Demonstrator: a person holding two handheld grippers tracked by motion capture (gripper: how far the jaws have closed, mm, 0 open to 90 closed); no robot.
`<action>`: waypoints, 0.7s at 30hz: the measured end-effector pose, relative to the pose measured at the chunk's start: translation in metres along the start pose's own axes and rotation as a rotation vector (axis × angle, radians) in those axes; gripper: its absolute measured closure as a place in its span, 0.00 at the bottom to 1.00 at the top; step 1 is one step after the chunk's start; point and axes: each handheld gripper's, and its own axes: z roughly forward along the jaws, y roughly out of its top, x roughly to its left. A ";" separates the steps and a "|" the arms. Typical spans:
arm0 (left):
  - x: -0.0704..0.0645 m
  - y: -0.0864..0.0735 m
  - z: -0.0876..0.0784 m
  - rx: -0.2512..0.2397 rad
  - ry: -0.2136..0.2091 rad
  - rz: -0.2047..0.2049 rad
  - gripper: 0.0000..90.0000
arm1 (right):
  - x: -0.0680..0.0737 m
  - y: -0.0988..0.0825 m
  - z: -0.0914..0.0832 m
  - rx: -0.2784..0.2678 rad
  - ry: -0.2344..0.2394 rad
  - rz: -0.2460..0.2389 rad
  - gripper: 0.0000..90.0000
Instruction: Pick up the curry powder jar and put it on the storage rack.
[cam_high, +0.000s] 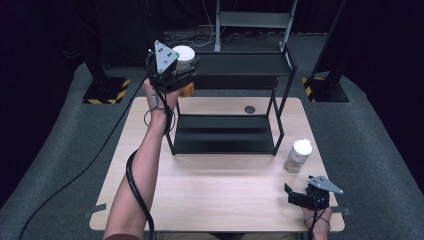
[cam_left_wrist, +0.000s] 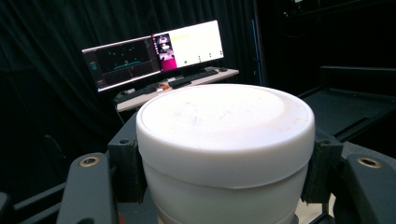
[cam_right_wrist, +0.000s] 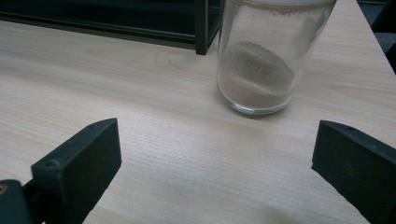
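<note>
White and broad, the lid of the held jar (cam_left_wrist: 224, 135) sits close before the left gripper view's camera, with the black jaws of the left hand-held gripper (cam_high: 181, 70) pressed against it from both sides. From the high view, this jar, with something orange-brown at its bottom, is raised beside the left end of the top shelf of the black rack (cam_high: 225, 100), at about the height of that shelf, and not yet over it.

The step in hand appears to be setting the jar on the top shelf. To do it well, the jar should stay upright and the grip firm while it is carried sideways over the shelf's edge, clear of the rack's left post, then lowered until its base rests flat before the jaws let go.

In front of the rack's right leg, a second jar (cam_right_wrist: 271, 56) with pale powder stands on the tabletop (cam_high: 210, 195). The right hand-held gripper (cam_high: 300, 196) rests nearer the person than that jar, its jaws spread wide and holding nothing, aimed towards the jar.
</note>
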 end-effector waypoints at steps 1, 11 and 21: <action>0.001 0.001 0.001 0.002 -0.001 0.002 0.37 | 0.000 0.000 0.000 0.000 0.000 0.001 0.01; 0.003 0.008 0.008 -0.012 -0.010 -0.016 0.37 | -0.001 0.000 0.000 0.001 0.001 0.002 0.01; 0.006 0.016 0.013 -0.022 -0.010 -0.031 0.37 | -0.001 0.000 0.000 -0.001 0.003 0.001 0.01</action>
